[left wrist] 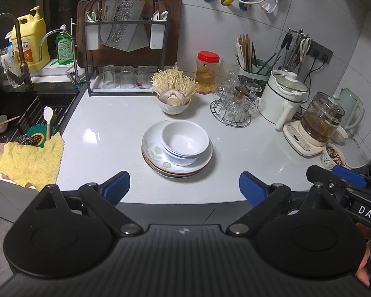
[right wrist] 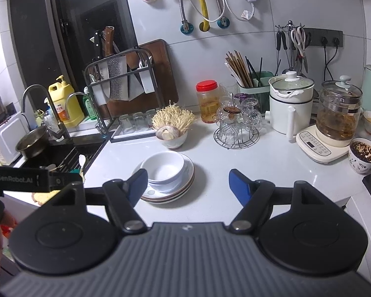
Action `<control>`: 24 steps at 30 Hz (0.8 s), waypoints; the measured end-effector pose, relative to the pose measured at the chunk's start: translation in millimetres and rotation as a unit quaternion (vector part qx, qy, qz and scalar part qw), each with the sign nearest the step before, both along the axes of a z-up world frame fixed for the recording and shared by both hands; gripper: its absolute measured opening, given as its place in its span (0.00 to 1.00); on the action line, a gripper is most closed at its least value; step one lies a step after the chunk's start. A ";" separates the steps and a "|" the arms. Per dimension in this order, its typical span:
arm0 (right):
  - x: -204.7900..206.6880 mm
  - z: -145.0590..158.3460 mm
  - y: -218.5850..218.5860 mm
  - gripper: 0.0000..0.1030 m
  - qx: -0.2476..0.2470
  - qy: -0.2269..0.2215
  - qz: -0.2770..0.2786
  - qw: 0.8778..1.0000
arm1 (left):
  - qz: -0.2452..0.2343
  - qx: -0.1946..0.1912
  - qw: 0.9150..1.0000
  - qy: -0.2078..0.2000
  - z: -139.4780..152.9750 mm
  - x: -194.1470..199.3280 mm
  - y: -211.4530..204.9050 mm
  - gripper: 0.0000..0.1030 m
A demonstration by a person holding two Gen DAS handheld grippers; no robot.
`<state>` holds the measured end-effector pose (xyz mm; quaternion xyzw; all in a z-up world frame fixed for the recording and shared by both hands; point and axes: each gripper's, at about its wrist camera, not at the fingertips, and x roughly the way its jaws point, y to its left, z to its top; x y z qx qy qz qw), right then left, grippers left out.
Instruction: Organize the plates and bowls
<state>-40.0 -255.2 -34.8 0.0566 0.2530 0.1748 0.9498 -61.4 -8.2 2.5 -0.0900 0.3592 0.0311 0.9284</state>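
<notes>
A stack of white bowls (left wrist: pixel 184 141) (right wrist: pixel 163 169) sits on a stack of plates (left wrist: pixel 153 151) (right wrist: pixel 185 188) in the middle of the white counter (left wrist: pixel 106 133) (right wrist: pixel 272 168). The top plate is pale with a leaf pattern. My left gripper (left wrist: pixel 184 188) stands wide open just short of the plates, with nothing between its blue pads (left wrist: pixel 117 186). In the right wrist view my right gripper (right wrist: pixel 188 185) is open too, with its left pad (right wrist: pixel 138 185) in front of the stack's left edge and apart from it. Nothing is held by either gripper.
A bowl of enoki mushrooms and onion (left wrist: pixel 174 96) stands behind the stack. A wire rack of glasses (left wrist: pixel 235 101), a white pot (left wrist: pixel 284 96) and a glass kettle (left wrist: pixel 319 121) crowd the right. The sink (left wrist: pixel 24 109) and a yellow cloth (left wrist: pixel 29 160) lie left. A knife rack (left wrist: pixel 126 42) lines the back.
</notes>
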 end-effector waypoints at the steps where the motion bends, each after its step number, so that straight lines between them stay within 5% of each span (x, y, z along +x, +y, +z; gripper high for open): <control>1: 0.3 0.2 -0.2 0.72 -0.001 0.000 0.000 1.000 | 0.001 0.001 1.000 0.000 0.1 -0.1 0.5 0.95; 5: 0.3 0.9 -0.2 0.85 0.003 -0.003 0.002 1.000 | 0.004 0.003 1.000 0.005 -1.2 0.7 1.1 0.96; 7: 0.8 1.6 0.2 1.00 0.000 -0.005 0.002 1.000 | 0.005 0.004 1.000 0.007 -2.4 1.0 1.2 0.96; 24: 7.5 -3.2 -1.7 1.00 0.005 0.015 0.009 1.000 | 0.038 0.028 0.999 0.016 -5.8 2.0 -0.3 0.96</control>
